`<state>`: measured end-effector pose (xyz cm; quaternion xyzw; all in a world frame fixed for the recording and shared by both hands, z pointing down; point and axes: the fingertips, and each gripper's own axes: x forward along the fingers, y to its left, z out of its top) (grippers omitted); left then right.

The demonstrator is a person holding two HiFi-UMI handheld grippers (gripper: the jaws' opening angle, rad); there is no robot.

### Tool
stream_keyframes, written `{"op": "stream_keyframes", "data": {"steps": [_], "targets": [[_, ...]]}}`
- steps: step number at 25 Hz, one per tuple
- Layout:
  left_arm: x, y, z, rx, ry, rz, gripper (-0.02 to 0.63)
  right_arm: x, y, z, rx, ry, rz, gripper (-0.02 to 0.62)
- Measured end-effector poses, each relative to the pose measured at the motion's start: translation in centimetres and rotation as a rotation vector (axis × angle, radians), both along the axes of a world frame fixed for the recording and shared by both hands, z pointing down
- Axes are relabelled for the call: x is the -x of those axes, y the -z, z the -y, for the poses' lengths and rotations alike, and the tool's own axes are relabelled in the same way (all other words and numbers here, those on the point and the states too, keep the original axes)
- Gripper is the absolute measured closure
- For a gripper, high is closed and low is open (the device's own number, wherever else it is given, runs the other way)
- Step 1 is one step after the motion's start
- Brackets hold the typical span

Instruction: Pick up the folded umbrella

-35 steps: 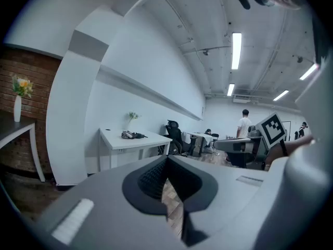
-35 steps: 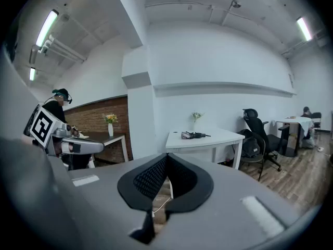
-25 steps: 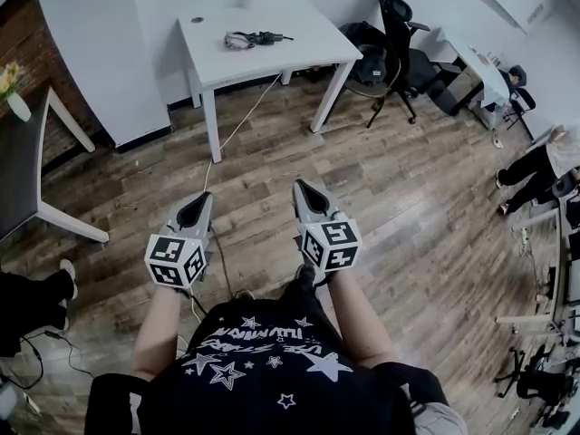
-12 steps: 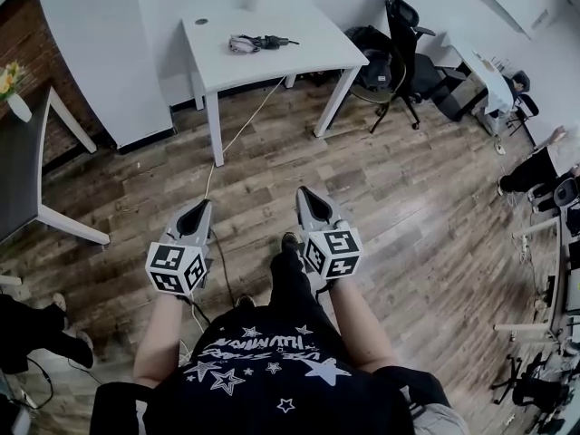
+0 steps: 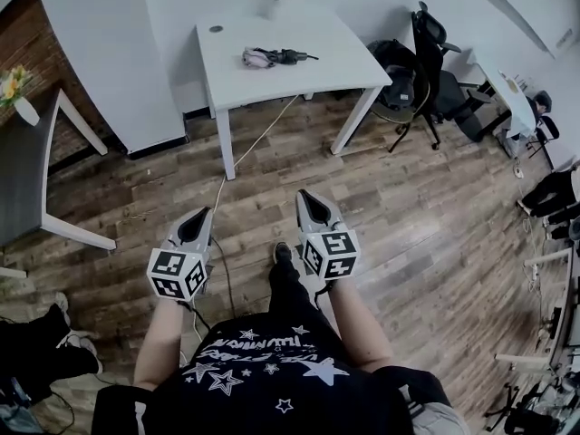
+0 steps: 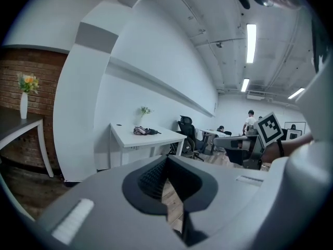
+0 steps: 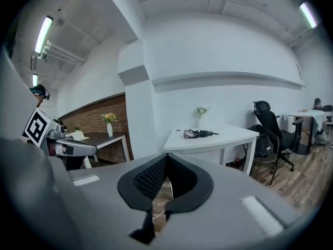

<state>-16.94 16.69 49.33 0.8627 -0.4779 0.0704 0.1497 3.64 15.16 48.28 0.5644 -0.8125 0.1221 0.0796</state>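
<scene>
The folded umbrella [image 5: 272, 57], a pale bundle with a dark handle, lies on the white table [image 5: 335, 53] far ahead; it also shows as the umbrella [image 6: 144, 131] in the left gripper view and the umbrella [image 7: 196, 134] in the right gripper view. Both grippers are held low over the wood floor, well short of the table. My left gripper [image 5: 199, 219] has its jaws together with nothing in them. My right gripper [image 5: 311, 198] is shut and empty too. Each points toward the table.
A dark table [image 5: 23, 184] with a vase of flowers [image 5: 18, 93] stands at the left. Black office chairs [image 5: 435, 71] sit right of the white table. A cable [image 5: 245, 152] runs from the table across the floor. Seated people are at the far right and lower left.
I have walked forward: the white table and umbrella sit nearer and lower in the head view. Both grippers kept their pose, shut, and my leg has stepped between them.
</scene>
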Motion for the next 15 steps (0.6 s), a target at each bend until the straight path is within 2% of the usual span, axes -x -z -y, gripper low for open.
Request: {"op": "stream_keyframes", "data": {"steps": [8, 15], "targets": [[-3.5, 1.0, 8.8, 0.008, 0.047, 0.016, 0.603, -4.2, 0.4, 9.6, 0.011, 0.034, 0.027, 0.58], [-6.7, 1.4, 14.4, 0.035, 0.08, 0.042, 0.603, -7.7, 0.5, 16.6, 0.026, 0.071, 0.05, 0.58]]}}
